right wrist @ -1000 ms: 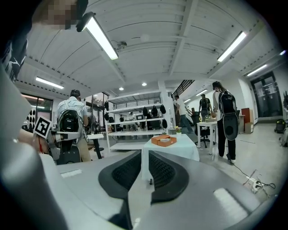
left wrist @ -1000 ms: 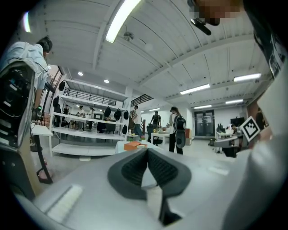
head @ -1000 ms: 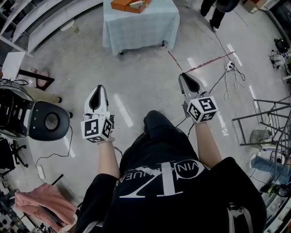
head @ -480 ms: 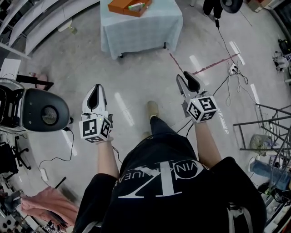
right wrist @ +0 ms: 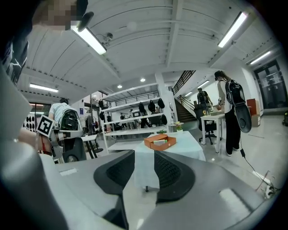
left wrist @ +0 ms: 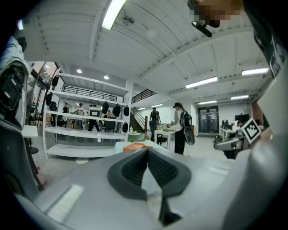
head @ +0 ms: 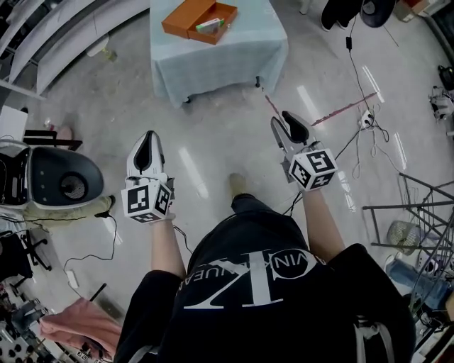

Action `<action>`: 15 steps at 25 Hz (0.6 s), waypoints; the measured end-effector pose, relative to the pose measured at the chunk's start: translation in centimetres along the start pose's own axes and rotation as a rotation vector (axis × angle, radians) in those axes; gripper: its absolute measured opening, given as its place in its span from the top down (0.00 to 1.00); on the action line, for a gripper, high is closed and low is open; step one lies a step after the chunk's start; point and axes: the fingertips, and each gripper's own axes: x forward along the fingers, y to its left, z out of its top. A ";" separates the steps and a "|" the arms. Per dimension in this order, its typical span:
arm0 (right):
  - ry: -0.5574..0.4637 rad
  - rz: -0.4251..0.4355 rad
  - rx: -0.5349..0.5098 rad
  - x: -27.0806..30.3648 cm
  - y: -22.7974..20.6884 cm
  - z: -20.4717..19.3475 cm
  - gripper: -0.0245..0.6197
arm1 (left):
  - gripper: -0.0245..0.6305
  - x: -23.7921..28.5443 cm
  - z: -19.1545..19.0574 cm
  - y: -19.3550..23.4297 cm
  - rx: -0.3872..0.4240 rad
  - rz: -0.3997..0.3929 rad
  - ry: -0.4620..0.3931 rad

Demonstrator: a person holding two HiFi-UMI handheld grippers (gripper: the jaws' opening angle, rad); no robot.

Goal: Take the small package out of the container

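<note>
An orange open container (head: 197, 19) sits on a table draped in pale blue cloth (head: 213, 57), far ahead of both grippers. A small green-and-white package (head: 210, 25) lies inside it. My left gripper (head: 147, 139) is held over the bare floor, shut and empty. The right gripper (head: 287, 125) is level with it; its jaws have just been opening and stand open with nothing between them. In the right gripper view the container (right wrist: 159, 142) and package (right wrist: 163, 140) show just above the gap of the right gripper (right wrist: 144, 155). The left gripper (left wrist: 147, 152) points at the container (left wrist: 134, 146).
A black office chair (head: 60, 181) stands at the left, cables (head: 355, 106) trail over the floor at the right, and a metal rack (head: 418, 205) is further right. White shelving (head: 64, 28) lines the upper left. A person (right wrist: 231, 117) stands at another table.
The table and container have come nearer in the head view as both grippers moved toward them. The right jaws went from shut to open. The left jaws stayed shut.
</note>
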 end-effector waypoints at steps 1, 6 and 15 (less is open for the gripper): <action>0.005 0.003 0.002 0.8 -0.7 0.1 0.76 | 0.96 1.1 0.1 0.0 -0.001 0.000 0.003; 0.013 0.027 0.006 4.6 -3.9 0.8 0.76 | 0.96 6.0 0.6 -0.2 0.003 0.009 0.002; -0.002 0.078 -0.007 9.7 -6.2 2.9 0.76 | 0.96 11.4 2.0 0.6 0.012 0.020 -0.015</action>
